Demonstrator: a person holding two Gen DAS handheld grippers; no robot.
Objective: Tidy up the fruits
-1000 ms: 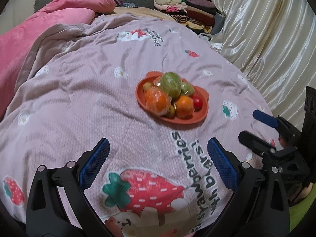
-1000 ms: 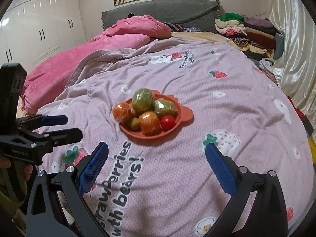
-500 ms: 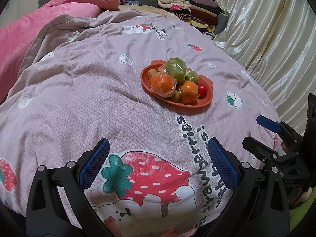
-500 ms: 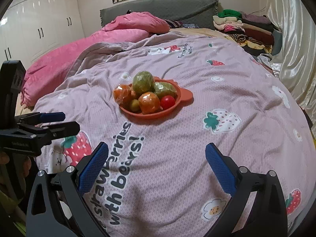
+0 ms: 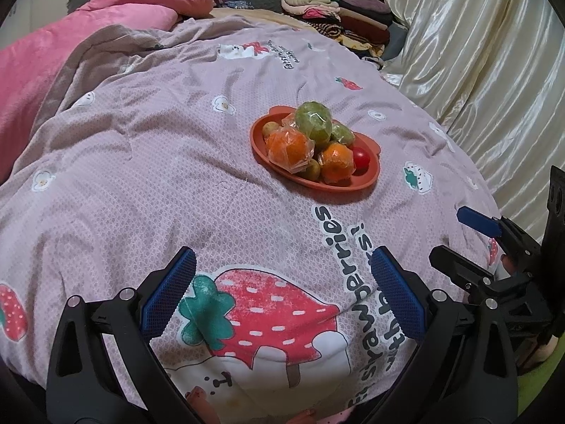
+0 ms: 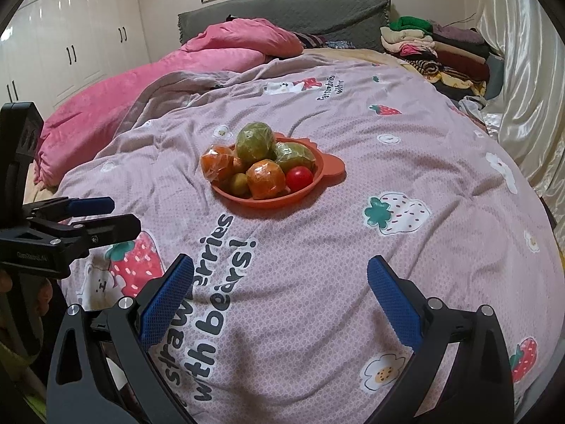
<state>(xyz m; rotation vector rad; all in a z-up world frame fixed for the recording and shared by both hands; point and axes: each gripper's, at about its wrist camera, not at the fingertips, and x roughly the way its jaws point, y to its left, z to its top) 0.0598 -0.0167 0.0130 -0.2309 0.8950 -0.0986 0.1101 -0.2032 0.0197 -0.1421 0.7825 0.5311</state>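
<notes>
— Both views have shifted since a second ago: the plate (image 5: 314,180) of fruit sat nearer the left tool (image 5: 282,296) then, and now that tool has pulled back, so more of the big printed strawberry shows between its fingers. Is anything held?

— No. The left tool is spread wide with nothing between its blue pads (image 5: 169,293), hanging over the near edge of the bed cover (image 5: 176,176). The right tool (image 6: 280,302) is the same: released, empty, over the words "with bears!".

— Where is the fruit?

— All of it lies on the orange plate (image 6: 303,194), which rests on the lilac cover about mid-bed, well ahead of both tools. A green fruit (image 6: 255,142) wrapped in clear film sits on top of the heap. A second green one (image 6: 295,155) lies beside it, toward the plate's handle side.

— And the oranges?

— Two, each in clear wrap. One orange (image 6: 216,168) hangs over the plate's left rim in the right view; the other orange (image 6: 265,178) is at the front. A small red tomato (image 6: 299,178) touches it on the right, and a little olive-green fruit (image 6: 238,183) is tucked between the two oranges.

— Can each tool see the other?

— Yes. The right tool (image 5: 473,243) appears at the right edge of the left view, with part of a hand behind it. The left tool (image 6: 95,217) shows at the left edge of the right view.

— What else is around?

— A pink blanket (image 6: 141,99) bunched on the far left of the bed, a stack of folded clothes (image 6: 434,49) at the far right corner, and a pale shiny curtain (image 5: 476,70) along the right side.
</notes>
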